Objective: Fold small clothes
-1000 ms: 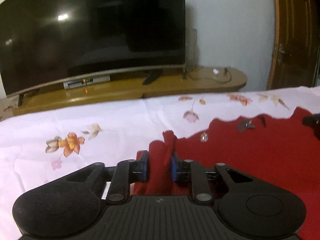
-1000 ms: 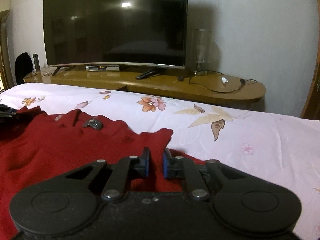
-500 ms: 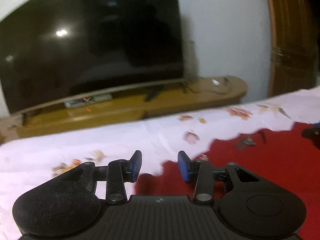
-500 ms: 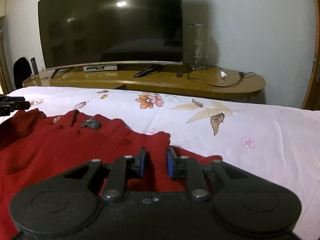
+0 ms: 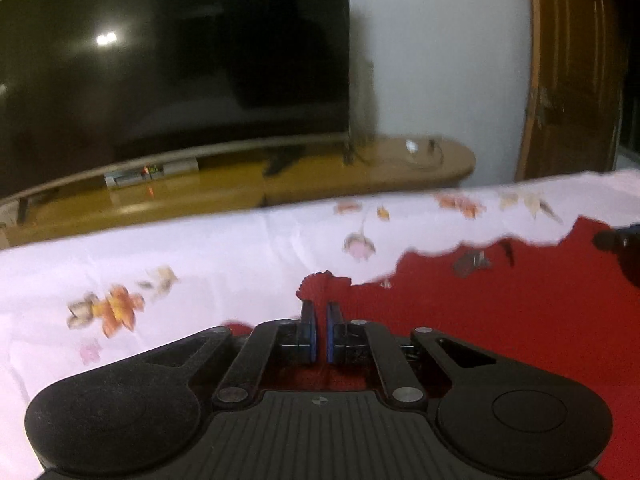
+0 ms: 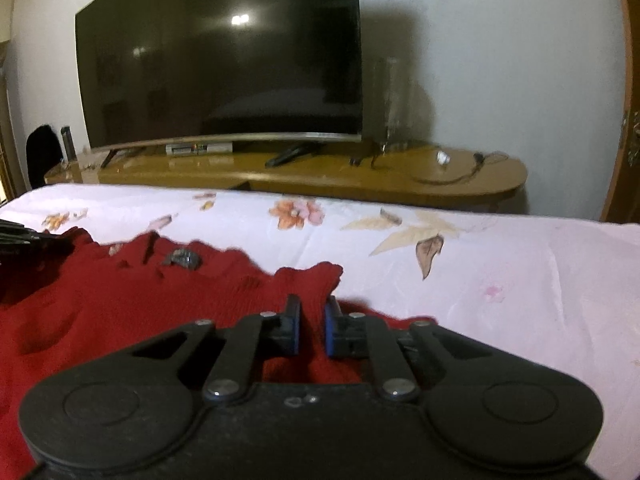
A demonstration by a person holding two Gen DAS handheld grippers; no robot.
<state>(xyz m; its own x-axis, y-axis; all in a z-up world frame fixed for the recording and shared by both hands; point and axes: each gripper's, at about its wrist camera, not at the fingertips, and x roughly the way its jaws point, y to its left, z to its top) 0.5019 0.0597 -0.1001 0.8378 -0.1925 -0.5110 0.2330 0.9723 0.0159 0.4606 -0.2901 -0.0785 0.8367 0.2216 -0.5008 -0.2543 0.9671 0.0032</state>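
A red knit garment (image 5: 500, 312) lies spread on a pale floral bedsheet (image 5: 200, 264). My left gripper (image 5: 320, 312) is shut on its left corner, and a small red tip pokes up past the fingertips. In the right wrist view the same garment (image 6: 120, 300) fills the lower left. My right gripper (image 6: 312, 304) is closing its jaws, with a fold of the garment's scalloped right edge pinched between the blue pads. A small grey trim piece (image 6: 182, 258) sits near the garment's far edge. Each gripper shows as a dark shape at the edge of the other's view.
Beyond the bed's far edge stands a long wooden TV stand (image 6: 320, 176) with a large dark television (image 5: 180, 60), a set-top box, cables and a glass vase (image 6: 390, 104). A brown wooden door (image 5: 572, 80) is at the right. Bare sheet (image 6: 500, 280) extends right of the garment.
The left jaws held a bunched corner, opened wide and dropped it, then shut again on the edge lower down. The right jaws widened a little, then narrowed again on the cloth.
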